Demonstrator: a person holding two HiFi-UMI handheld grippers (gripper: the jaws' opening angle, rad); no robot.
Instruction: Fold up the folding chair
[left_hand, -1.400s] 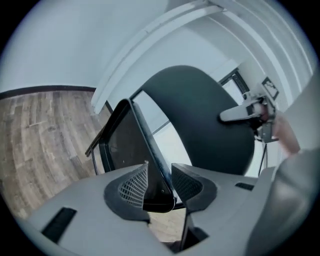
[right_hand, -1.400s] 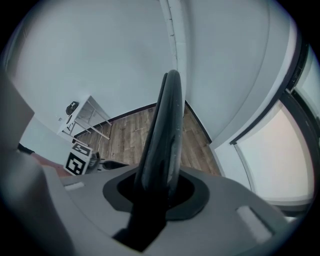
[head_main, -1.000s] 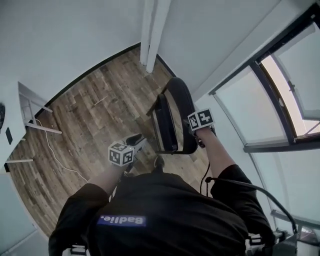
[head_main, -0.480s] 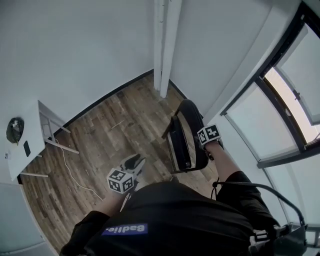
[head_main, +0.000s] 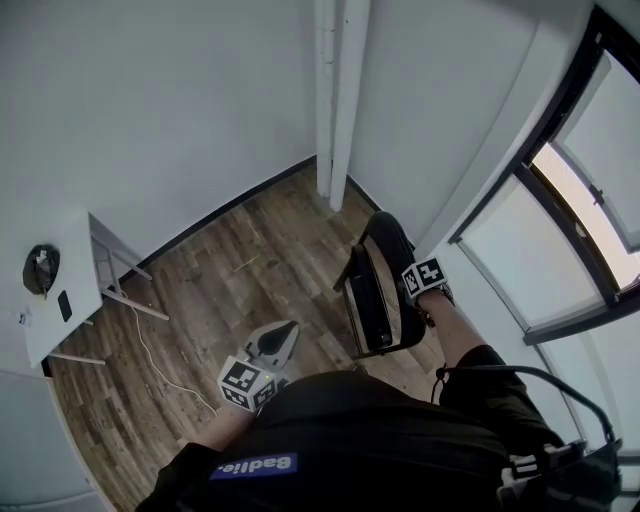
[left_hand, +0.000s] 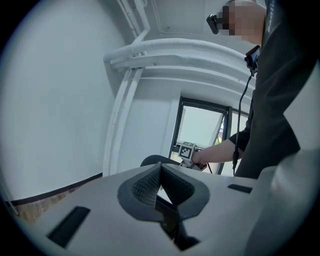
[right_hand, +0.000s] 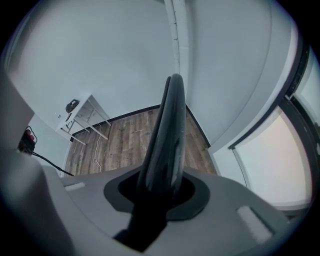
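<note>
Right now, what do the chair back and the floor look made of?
Chair back: likely moulded plastic, glossy black; light streaks run along its curved edge. Could be lacquered ply.
Floor: wood-look planks, matte brown, with grain and seams; laminate or real wood, unclear.

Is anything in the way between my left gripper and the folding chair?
Nothing visible. Only bare wood floor lies between the left gripper and the folding chair, which the right gripper clamps by its backrest edge. The left jaws are shut and empty.
</note>
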